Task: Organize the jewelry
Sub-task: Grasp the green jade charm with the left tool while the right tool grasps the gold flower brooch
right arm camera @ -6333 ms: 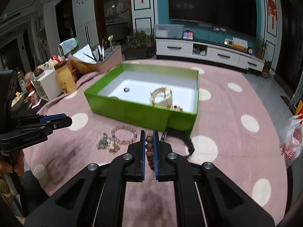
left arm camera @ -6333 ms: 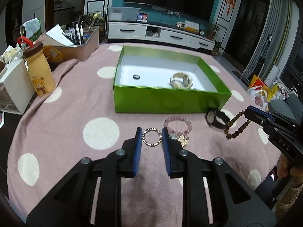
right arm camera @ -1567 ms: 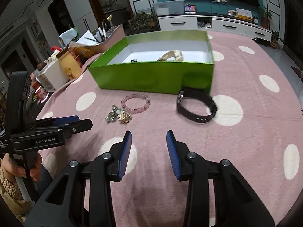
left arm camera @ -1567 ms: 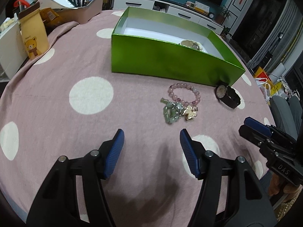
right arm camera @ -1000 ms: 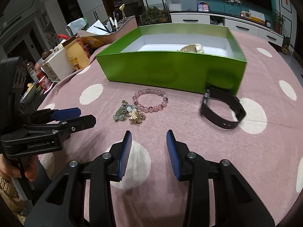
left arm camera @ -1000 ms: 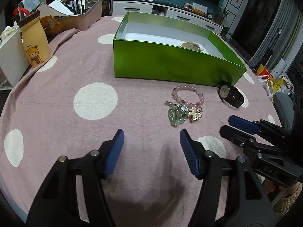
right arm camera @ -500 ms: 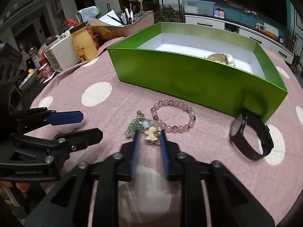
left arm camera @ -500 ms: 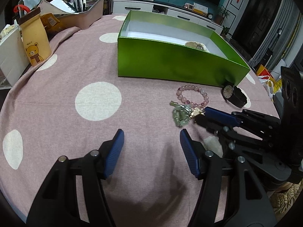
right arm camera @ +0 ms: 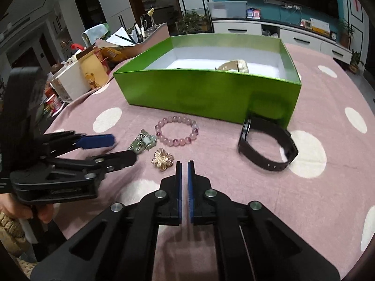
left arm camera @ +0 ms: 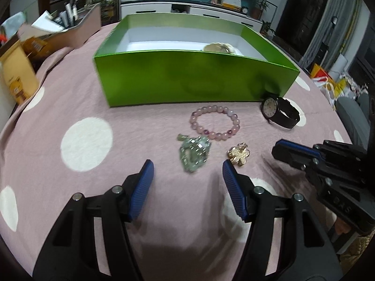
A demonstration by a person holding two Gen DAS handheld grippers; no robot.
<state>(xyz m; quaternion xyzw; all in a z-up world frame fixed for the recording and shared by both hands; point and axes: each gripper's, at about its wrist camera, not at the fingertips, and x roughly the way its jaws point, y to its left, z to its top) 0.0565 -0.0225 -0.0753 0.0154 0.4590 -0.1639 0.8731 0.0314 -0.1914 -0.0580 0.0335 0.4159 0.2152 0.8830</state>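
On the pink dotted cloth lie a green jade trinket [left arm camera: 193,152], a gold flower brooch [left arm camera: 239,155], a pink bead bracelet [left arm camera: 214,126] and a black watch [left arm camera: 280,112], all in front of the green box [left arm camera: 194,77]. A cream bracelet [left arm camera: 219,46] lies inside the box. My left gripper [left arm camera: 187,166] is open, and the jade trinket sits just ahead of its gap. My right gripper [right arm camera: 184,164] has its jaws closing, all but together, with nothing between them. The brooch [right arm camera: 162,155] lies just left of its tips. The left gripper [right arm camera: 125,148] reaches in beside the jade trinket [right arm camera: 143,142].
A yellow bear bottle [right arm camera: 92,75], a white box [right arm camera: 70,84] and a tray of pens [right arm camera: 145,35] crowd the table's far left. The watch [right arm camera: 267,147] lies against the box's right corner. A hand holds the left gripper's handle at the near table edge.
The right gripper closed and drew back from the trinkets. The gold brooch now lies apart from the jade trinket. My left gripper moved in toward the jade trinket.
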